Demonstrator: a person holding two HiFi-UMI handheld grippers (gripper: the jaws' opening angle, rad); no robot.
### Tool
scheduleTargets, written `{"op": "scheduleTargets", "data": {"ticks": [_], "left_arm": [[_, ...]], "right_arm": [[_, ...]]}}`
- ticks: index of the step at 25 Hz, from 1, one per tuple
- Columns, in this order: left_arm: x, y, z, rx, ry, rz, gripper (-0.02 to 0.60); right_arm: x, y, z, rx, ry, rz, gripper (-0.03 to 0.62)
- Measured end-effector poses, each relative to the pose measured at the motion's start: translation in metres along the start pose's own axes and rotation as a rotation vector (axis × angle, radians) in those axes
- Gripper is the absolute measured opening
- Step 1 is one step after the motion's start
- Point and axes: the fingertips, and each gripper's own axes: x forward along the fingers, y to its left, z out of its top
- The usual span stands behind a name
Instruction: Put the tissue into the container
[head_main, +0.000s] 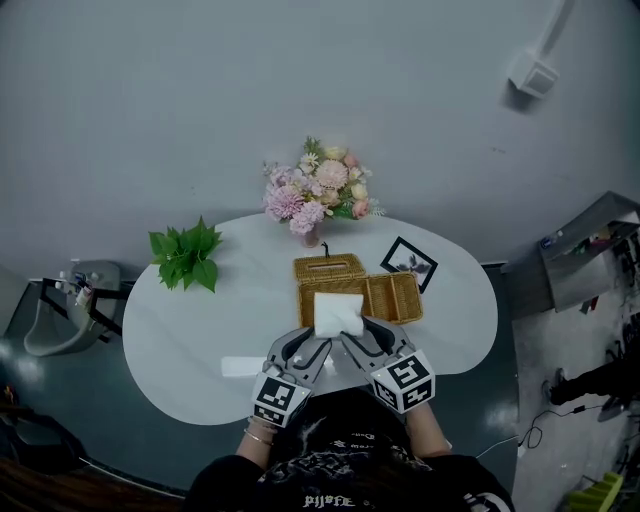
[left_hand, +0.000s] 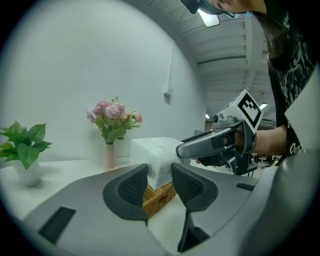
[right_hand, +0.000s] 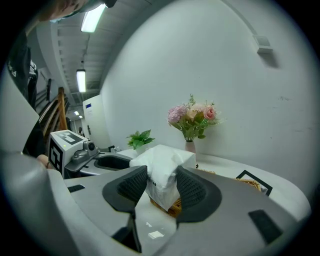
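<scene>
A white tissue pack (head_main: 338, 313) hangs just above the open wicker container (head_main: 392, 297), held from both sides. My left gripper (head_main: 312, 347) grips its near-left corner and my right gripper (head_main: 361, 340) its near-right side. In the left gripper view the pack (left_hand: 155, 152) sits pinched between the jaws of my left gripper (left_hand: 159, 182), with the right gripper (left_hand: 215, 142) beyond it and the container (left_hand: 159, 196) below. In the right gripper view the pack (right_hand: 162, 162) fills the gap of my right gripper (right_hand: 162, 187), over the container (right_hand: 172, 206).
The container's wicker lid with a slot (head_main: 329, 268) lies behind it. A vase of pink flowers (head_main: 318, 195) stands at the table's back, a green potted plant (head_main: 187, 255) at the left, a framed picture (head_main: 408, 263) at the right. A small white piece (head_main: 240, 366) lies near the front edge.
</scene>
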Motion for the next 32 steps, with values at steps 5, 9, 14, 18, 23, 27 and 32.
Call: {"op": "scheduleTargets", "data": {"ticks": [5,9,14,18,23,27,32], "left_arm": [[0.005,0.010,0.001,-0.009,0.002,-0.009,0.166],[0.009,0.011,-0.003,-0.025,0.021,0.000,0.166],[0.015,0.011,-0.002,-0.032,0.042,0.014,0.166],[0.022,0.013,-0.002,-0.030,0.054,0.032,0.166],[0.027,0.015,-0.007,-0.028,0.074,0.057,0.166],[0.031,0.017,-0.011,-0.035,0.091,0.069,0.166],[0.036,0.019,-0.017,-0.040,0.112,0.080,0.166]], "right_arm": [[0.009,-0.004,0.006,-0.028,0.018,-0.008,0.206],[0.013,-0.007,0.004,-0.040,0.046,0.005,0.205],[0.014,-0.014,0.004,-0.048,0.064,0.022,0.205],[0.018,-0.020,0.004,-0.054,0.069,0.034,0.205],[0.023,-0.025,0.001,-0.065,0.080,0.056,0.204],[0.027,-0.029,-0.002,-0.078,0.089,0.066,0.204],[0.032,-0.033,-0.008,-0.091,0.105,0.075,0.204]]}}
